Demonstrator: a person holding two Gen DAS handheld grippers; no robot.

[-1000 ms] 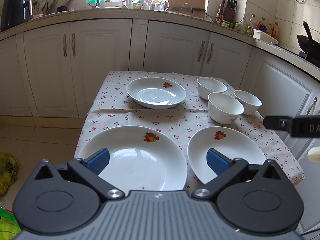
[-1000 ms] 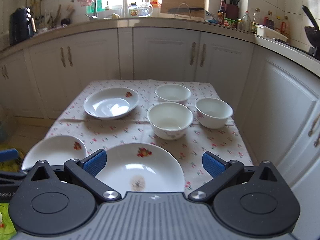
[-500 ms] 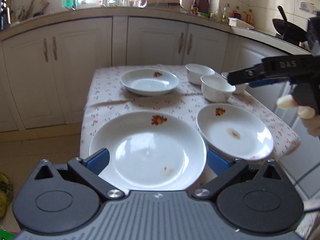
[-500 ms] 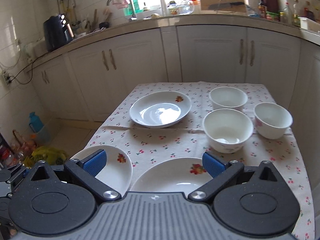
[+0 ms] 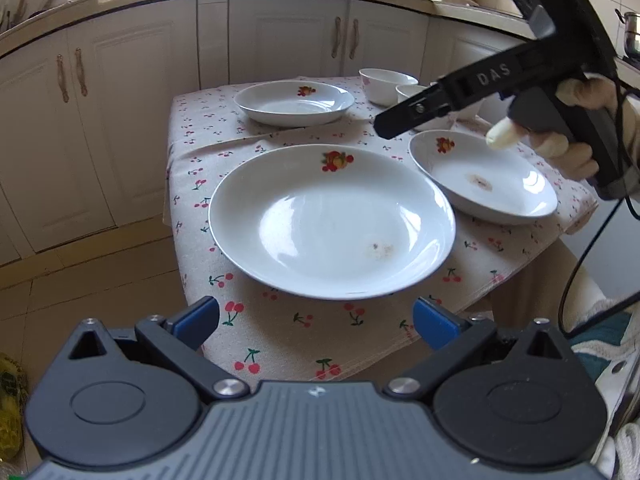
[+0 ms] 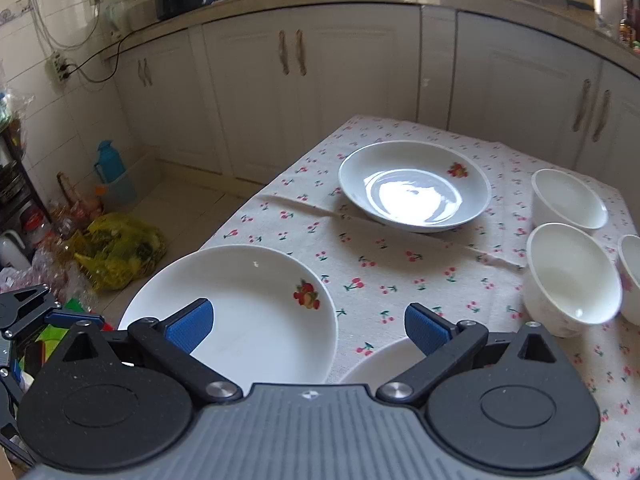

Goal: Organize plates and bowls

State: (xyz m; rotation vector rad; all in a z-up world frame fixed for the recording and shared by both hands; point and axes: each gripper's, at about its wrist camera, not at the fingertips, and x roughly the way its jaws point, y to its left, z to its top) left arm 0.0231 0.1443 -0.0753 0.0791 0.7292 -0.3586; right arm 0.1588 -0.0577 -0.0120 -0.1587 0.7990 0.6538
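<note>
Two claws are in play, and both stand with their blue pads spread wide apart, gripping nothing. The left claw hangs just off the near table edge, squared up to the big plate, a likely line for sliding one pad under that near rim. The right claw hovers above the gap between the big plate and the smaller plate, angled leftward across the table; from the left view its body rides over the smaller plate.

Nothing has been stacked: three plates lie apart on the cherry-print tablecloth, the far plate toward the cabinets, with the bowls grouped at the far right corner. That loose spread suggests sorting is only starting, plates into one pile, bowls into another.

Much is cut off. The right claw's own body covers most of the smaller plate, and the third bowl is sliced by the frame edge. In the left view the other claw blocks the bowls. Brownish marks on two plates could be residue or glaze; I cannot tell which.
</note>
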